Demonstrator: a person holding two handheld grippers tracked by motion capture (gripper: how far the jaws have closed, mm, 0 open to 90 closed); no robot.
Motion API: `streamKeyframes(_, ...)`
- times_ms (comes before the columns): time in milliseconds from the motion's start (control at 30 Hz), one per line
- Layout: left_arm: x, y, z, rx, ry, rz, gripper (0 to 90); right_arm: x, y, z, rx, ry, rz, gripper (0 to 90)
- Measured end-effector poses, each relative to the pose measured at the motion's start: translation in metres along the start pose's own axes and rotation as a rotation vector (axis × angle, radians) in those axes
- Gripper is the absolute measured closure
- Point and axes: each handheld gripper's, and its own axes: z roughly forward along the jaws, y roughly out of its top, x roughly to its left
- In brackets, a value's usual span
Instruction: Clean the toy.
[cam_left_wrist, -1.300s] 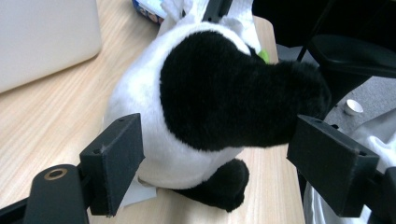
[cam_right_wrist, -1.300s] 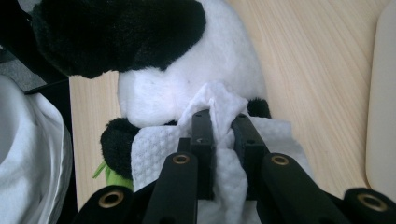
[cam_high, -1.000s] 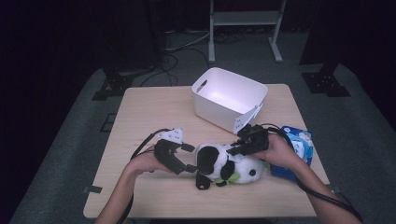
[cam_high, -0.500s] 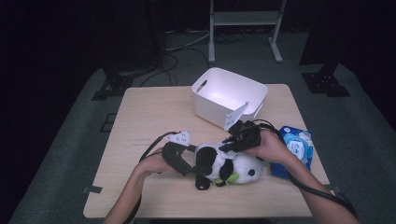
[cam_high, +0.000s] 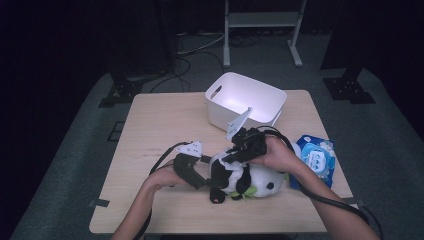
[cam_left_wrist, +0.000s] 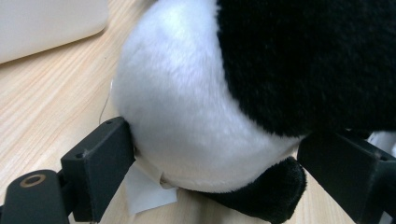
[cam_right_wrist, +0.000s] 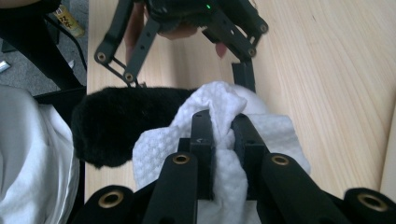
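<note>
Panda plush toy (cam_high: 245, 179) lies on its side on the wooden surface (cam_high: 165, 120), near the front edge, in front of the white bin (cam_high: 246, 100). Left hand-held gripper (cam_left_wrist: 210, 158): jaws spread wide, one each side of the toy's white rounded end, touching the fur. Right hand-held gripper (cam_right_wrist: 220, 128): jaws narrow, pinching a white textured wipe (cam_right_wrist: 219, 154) pressed on top of the toy. Blue wipe packet (cam_high: 316, 159) lies at the right edge.

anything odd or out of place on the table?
Mostly tidy. The blue wipes pack overhangs the table's right edge. The plush panda lies on its side, braced by the left gripper while the right gripper wipes it.
</note>
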Motion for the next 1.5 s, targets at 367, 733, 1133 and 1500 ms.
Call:
streamKeyframes(367,0.006,-0.013,0.014,-0.045,-0.037,-0.031,6.2,-0.002,-0.007,-0.001,-0.002,0.001,0.01,80.2)
streamKeyframes(733,0.003,-0.003,-0.001,-0.083,0.017,0.007,34.6,-0.002,-0.005,-0.008,-0.026,-0.006,0.017,80.2)
streamKeyframes(1133,-0.018,0.045,-0.053,0.0,0.147,0.091,38.4,0.007,0.012,-0.04,-0.09,-0.067,-0.021,80.2)
streamKeyframes(1500,-0.027,0.062,-0.069,0.095,0.194,0.117,38.3,0.016,0.03,-0.045,-0.108,-0.097,-0.068,80.3)
